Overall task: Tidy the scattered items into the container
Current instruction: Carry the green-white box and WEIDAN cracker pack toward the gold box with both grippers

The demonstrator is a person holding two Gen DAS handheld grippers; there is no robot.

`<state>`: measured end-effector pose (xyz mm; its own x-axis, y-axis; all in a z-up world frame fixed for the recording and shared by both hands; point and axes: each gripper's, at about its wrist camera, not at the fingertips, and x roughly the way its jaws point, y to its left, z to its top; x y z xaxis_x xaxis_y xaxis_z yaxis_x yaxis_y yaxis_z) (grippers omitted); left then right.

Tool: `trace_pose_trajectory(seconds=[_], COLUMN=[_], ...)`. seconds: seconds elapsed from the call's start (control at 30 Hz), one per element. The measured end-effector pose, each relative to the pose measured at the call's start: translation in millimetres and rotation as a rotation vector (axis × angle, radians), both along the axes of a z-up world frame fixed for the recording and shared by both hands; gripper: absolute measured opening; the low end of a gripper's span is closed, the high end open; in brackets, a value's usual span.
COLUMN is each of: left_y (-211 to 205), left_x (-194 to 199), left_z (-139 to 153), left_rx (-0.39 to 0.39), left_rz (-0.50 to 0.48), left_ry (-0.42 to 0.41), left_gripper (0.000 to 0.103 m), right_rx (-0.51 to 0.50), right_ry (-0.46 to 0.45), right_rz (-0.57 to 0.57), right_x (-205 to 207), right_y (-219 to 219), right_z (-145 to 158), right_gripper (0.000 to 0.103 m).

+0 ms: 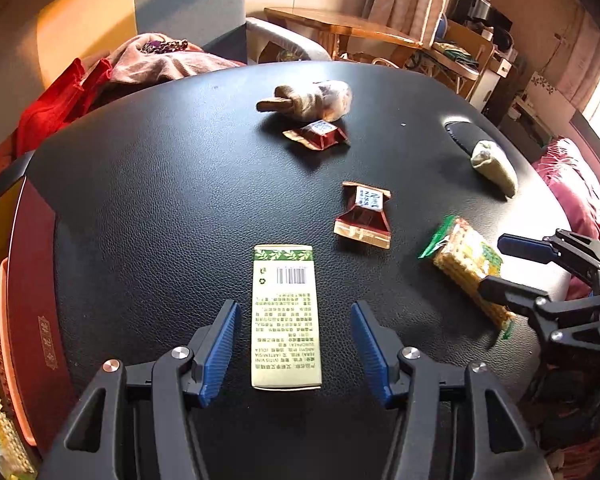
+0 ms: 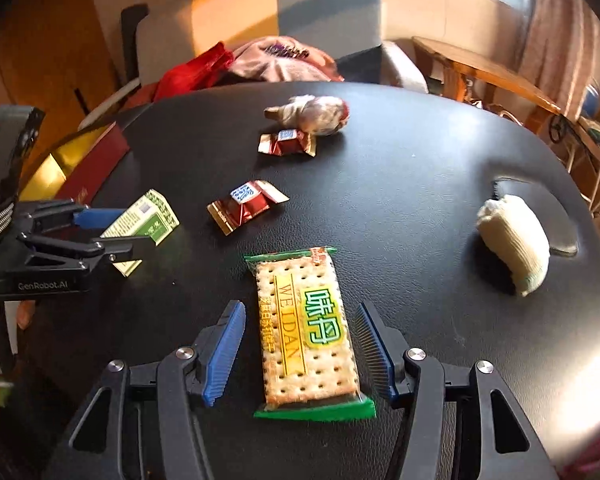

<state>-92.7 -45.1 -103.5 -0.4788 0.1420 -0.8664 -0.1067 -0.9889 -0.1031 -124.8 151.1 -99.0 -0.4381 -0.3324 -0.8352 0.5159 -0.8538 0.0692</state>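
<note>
left gripper (image 1: 296, 354): I have it spread open astride the green-and-cream box (image 1: 286, 316), pads clear of both long sides, nothing pinched; lined up along the box's length so I can close across the narrow width.
right gripper (image 2: 302, 354): jaws apart, no contact yet, cracker pack (image 2: 308, 330) lying flat between them, lower centre of right view; also set to take the narrow width.
container: red-walled box (image 1: 32, 320) at left edge of left view, one cracker pack already inside; off the surface's left side.
other items: two red candy wrappers (image 1: 363, 216), (image 1: 316, 134), a brown bundle (image 1: 308, 100), a pale roll (image 1: 494, 168), all upper half of frame, well apart.
surface (image 1: 160, 200): black, open room left of box toward container; roll sits near right edge.
risk: I judge the grippers near each other, so lift one at a time.
</note>
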Motion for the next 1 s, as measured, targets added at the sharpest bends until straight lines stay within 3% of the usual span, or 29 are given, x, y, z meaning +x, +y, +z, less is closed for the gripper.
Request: trace_pose_trajectory(seconds=[0.1, 0.23, 0.3, 0.37, 0.43, 0.53, 0.87, 1.0], left_y=[0.9, 2.0, 3.9, 6.5, 8.1, 6.2, -4.4, -9.8], left_x=[-2.2, -1.8, 0.3, 3.2, 6.9, 13.1, 48.2, 54.3], left_z=[-3.6, -7.9, -9.1, -9.6, -9.6, -7.6, 15.2, 18.2], left_rx=[-0.032, -0.016, -0.024, -0.043, -0.071, -0.051, 0.012, 0.020], left_rz=[0.017, 0.016, 0.019, 0.023, 0.029, 0.033, 0.033, 0.025], left_ry=[-0.006, -0.021, -0.018, -0.008, 0.005, 0.021, 0.090, 0.094], left_gripper=[0.058, 0.058, 0.058, 0.056, 0.047, 0.033, 0.031, 0.031], right_rx=[0.022, 0.045, 0.067, 0.078, 0.068, 0.043, -0.131, -0.131], right_ry=[-0.017, -0.029, -0.008, 0.011, 0.018, 0.021, -0.030, -0.023], right_rz=[-0.017, -0.020, -0.023, -0.031, -0.045, -0.079, -0.185, -0.183], right_x=[-8.7, -8.0, -2.9, 2.4, 7.9, 17.4, 37.5, 44.6], right_y=[-2.3, -3.8, -6.0, -6.8, -4.6, -1.4, -0.9, -10.6], right_z=[-7.1, -12.6, -12.5, -12.0, -11.7, -11.5, -6.6, -3.1], right_gripper=[0.059, 0.059, 0.051, 0.050, 0.049, 0.049, 0.049, 0.049])
